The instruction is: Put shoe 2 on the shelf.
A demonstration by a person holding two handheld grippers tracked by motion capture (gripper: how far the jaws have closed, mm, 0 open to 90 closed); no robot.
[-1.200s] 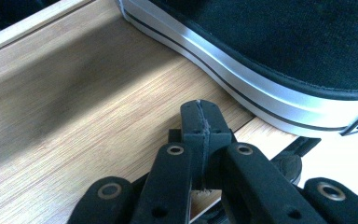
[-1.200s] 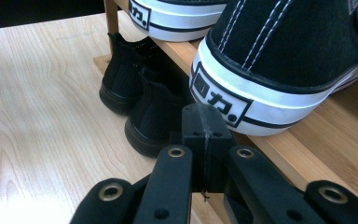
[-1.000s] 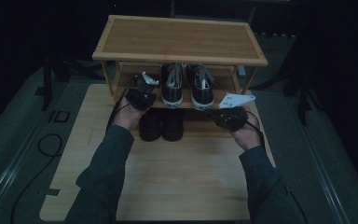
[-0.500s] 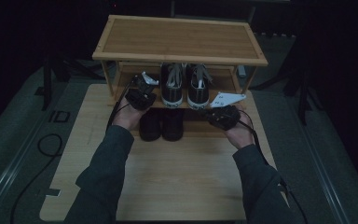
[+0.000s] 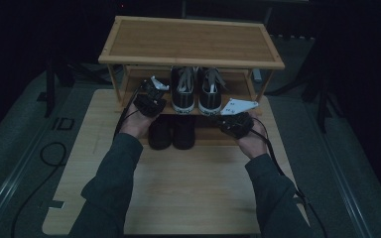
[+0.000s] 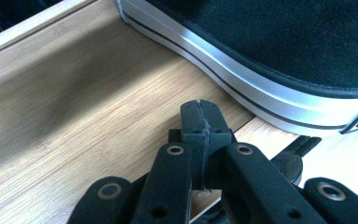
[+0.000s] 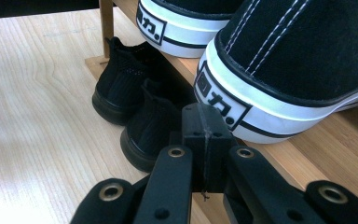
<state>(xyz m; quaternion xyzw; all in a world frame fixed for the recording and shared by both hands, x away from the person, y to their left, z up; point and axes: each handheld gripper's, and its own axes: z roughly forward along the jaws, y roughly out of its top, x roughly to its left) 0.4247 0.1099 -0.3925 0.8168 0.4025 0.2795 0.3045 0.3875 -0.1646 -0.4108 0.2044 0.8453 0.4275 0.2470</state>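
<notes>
your left gripper (image 6: pixel 200 122) and right gripper (image 7: pixel 204 126) are both pressed fully closed on nothing, flanking the black canvas sneakers with white rubber soles (image 5: pixel 196 90) on the wooden shoe rack's (image 5: pixel 188 47) middle shelf, heel label (image 7: pixel 223 103) reading two chinese-style characters.

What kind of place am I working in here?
Likely a staged test bench in a dark studio: a bamboo shoe rack holding black canvas sneakers sits on a wooden tabletop, with cables alongside.
</notes>
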